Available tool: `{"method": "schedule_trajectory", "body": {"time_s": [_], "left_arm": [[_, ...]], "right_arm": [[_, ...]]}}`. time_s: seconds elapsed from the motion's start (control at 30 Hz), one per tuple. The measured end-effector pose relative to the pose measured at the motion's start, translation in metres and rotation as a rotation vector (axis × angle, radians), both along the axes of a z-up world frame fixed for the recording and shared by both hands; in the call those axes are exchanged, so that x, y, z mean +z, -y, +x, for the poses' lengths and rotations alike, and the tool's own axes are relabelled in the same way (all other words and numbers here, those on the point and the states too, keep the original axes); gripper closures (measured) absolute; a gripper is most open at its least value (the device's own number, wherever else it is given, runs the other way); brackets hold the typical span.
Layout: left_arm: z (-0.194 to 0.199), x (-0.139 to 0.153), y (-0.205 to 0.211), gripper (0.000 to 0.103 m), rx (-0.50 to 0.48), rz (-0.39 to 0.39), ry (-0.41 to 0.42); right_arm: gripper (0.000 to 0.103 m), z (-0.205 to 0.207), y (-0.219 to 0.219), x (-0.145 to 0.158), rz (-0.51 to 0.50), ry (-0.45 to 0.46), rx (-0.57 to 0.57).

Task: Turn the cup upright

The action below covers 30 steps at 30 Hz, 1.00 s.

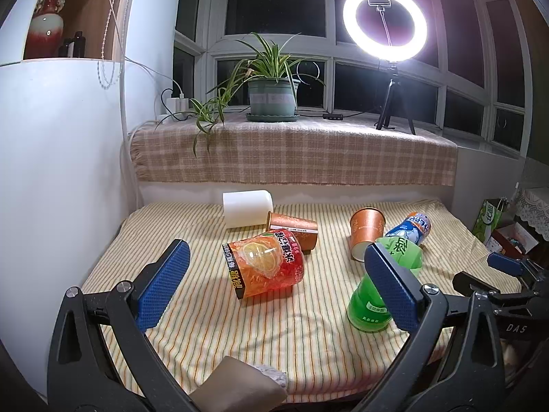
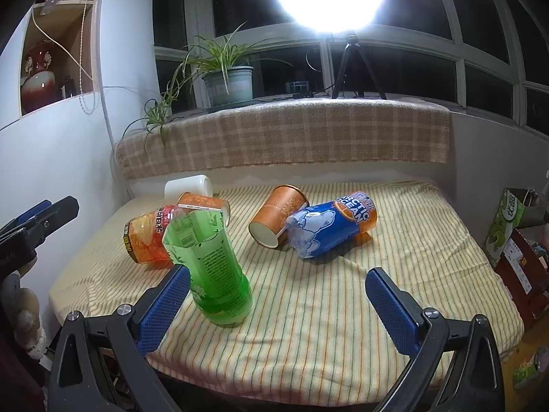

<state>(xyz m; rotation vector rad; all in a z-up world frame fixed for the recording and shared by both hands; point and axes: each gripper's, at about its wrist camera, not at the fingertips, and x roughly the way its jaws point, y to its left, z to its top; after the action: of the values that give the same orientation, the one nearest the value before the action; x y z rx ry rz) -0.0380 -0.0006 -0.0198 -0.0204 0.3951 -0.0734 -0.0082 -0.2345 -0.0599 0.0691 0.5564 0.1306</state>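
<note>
Several cups lie tipped over on a striped cloth [image 1: 302, 343]. A red-orange plastic cup [image 1: 266, 262] lies on its side between my left gripper's open fingers, further out. A green cup [image 1: 381, 285] lies by its right finger. Two brown paper cups [image 1: 295, 231] [image 1: 365, 228], a blue cup [image 1: 413, 228] and a white cup [image 1: 247, 207] lie beyond. My left gripper [image 1: 278, 285] is open and empty. My right gripper [image 2: 278, 305] is open and empty; the green cup [image 2: 212, 267] lies near its left finger, the blue cup [image 2: 331, 228] and a paper cup [image 2: 278, 214] ahead.
A plaid-covered ledge [image 1: 295, 154] behind the table holds a potted plant [image 1: 272, 94] and a ring light on a tripod [image 1: 386, 24]. A white wall [image 1: 61, 171] stands on the left. Boxes [image 2: 514, 240] sit past the right edge.
</note>
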Motion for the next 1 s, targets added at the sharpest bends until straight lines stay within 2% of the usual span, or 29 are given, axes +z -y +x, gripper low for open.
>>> {"method": "schedule_trajectory", "body": {"time_s": [1.0], "left_arm": [[-0.0006,0.0012,-0.0013,0.000,-0.003,0.002,-0.001]], "right_arm": [[0.000,0.0052,0.0024,-0.0072,0.022,-0.024,0.008]]}}
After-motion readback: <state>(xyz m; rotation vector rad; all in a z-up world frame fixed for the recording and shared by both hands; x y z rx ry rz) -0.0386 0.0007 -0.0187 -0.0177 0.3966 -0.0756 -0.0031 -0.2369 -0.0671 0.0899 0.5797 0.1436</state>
